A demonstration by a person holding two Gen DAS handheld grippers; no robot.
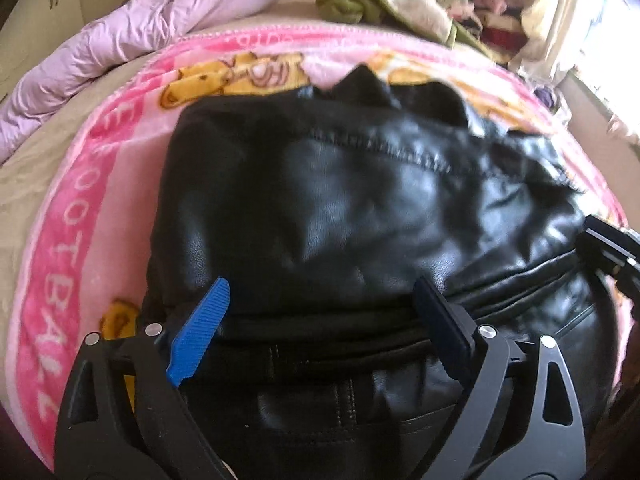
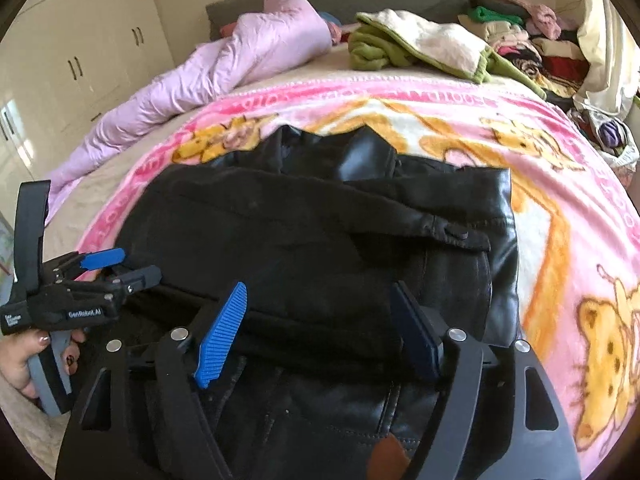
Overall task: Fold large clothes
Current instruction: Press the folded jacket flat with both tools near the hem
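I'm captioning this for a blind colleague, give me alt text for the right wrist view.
A black leather jacket lies folded on a pink cartoon blanket on a bed, beneath the open right gripper. At left, a hand holds the left gripper, also open.

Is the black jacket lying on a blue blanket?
No, the black jacket lies on a pink blanket with yellow cartoon figures.
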